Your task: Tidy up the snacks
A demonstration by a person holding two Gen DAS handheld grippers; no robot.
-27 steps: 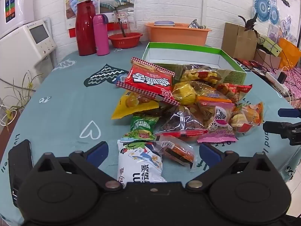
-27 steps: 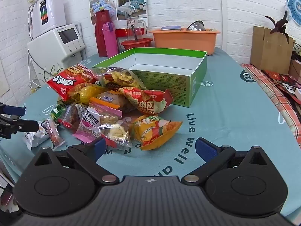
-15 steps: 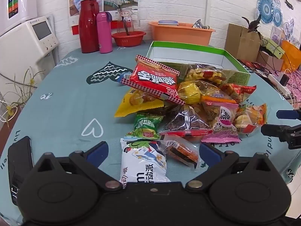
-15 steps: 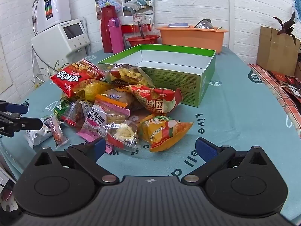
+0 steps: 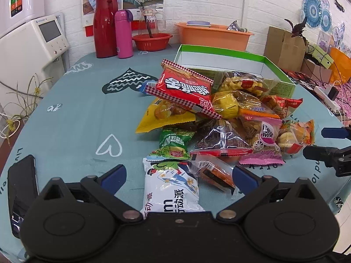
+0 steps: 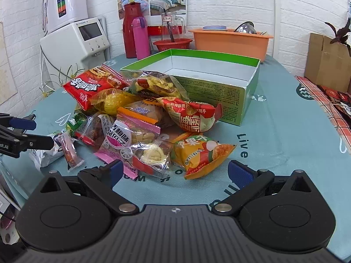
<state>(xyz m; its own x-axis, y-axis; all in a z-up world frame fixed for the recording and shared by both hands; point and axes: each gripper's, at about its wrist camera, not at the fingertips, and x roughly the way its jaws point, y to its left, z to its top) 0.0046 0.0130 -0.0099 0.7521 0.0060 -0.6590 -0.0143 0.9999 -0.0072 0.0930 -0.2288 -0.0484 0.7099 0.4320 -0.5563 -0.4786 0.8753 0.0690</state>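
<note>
**Both pairs of fingers spread wide over the snack pile**

The left gripper has its fingers spread fully apart and holds nothing. Between them lies a white snack bag with a cartoon print and dark lettering, its near end running under the gripper's body. Just beside it, close to the other blue pad, sits a small clear packet with an orange-red filling. Neither pad touches either one.

The right gripper is likewise wide open and empty. Ahead of its fingers lies an orange bag printed with fruit, and to the left of that a clear packet of pale biscuits resting near the left pad.

Beyond both lies the rest of the snack pile on the table, which wears a teal cloth with white hearts and lettering. A red bag with white characters tops the heap (it leans on a yellow bag and a clear one with a round yellow sweet). A green packet, a dark triangular packet and a pink-edged one lie lower down.

Behind the pile stands an open green box with a white inside, some bags leaning against its near wall. At the table's far edge stand a red flask, a pink bottle and an orange tub.
</note>
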